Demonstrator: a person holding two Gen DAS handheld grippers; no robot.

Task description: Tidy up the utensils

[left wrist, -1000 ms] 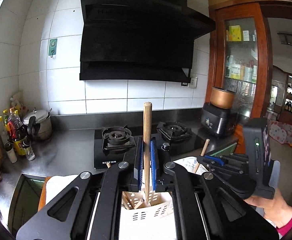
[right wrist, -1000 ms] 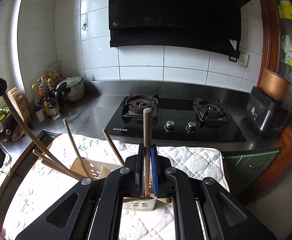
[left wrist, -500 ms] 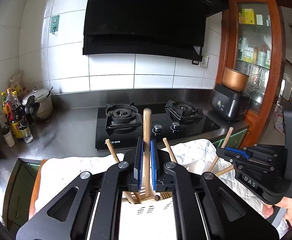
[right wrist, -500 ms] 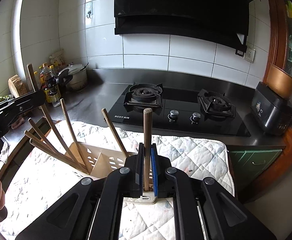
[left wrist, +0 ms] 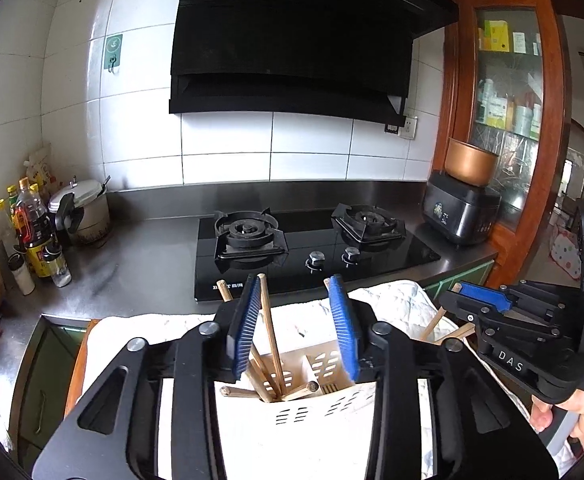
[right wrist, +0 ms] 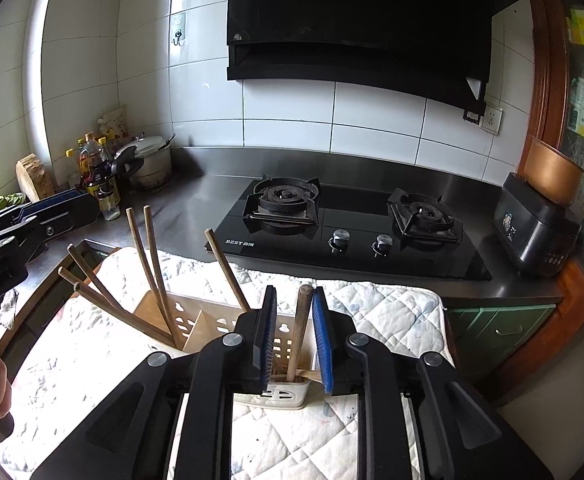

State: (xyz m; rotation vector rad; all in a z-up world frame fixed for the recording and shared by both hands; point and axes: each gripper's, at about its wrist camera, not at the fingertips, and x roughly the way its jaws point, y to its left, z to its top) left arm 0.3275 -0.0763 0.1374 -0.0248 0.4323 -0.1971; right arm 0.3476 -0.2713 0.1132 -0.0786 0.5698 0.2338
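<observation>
A cream slotted utensil holder (right wrist: 190, 318) stands on a quilted cloth (right wrist: 392, 312) with several wooden chopsticks leaning in it. My right gripper (right wrist: 294, 292) is just above its near compartment, jaws opening. A thick wooden stick (right wrist: 301, 332) stands in the holder between the pads, close to the right one and free of the left. My left gripper (left wrist: 297, 280) hovers over the holder (left wrist: 312, 416), jaws opening wide. A thin chopstick (left wrist: 270, 340) leans by its left pad, far from the right pad. Each gripper shows in the other's view: the right gripper (left wrist: 492, 308), the left gripper (right wrist: 32, 224).
Behind the cloth lies a black two-burner gas hob (left wrist: 312, 244) under a black hood. A rice cooker (left wrist: 460, 212) stands at the right by a wooden cabinet. Oil bottles (left wrist: 32, 228) and a pressure cooker (left wrist: 82, 208) crowd the left counter corner.
Both grippers were shut on upright wooden sticks; now both jaws have parted and the sticks stand in the holder. The left gripper has sunk toward the holder.
</observation>
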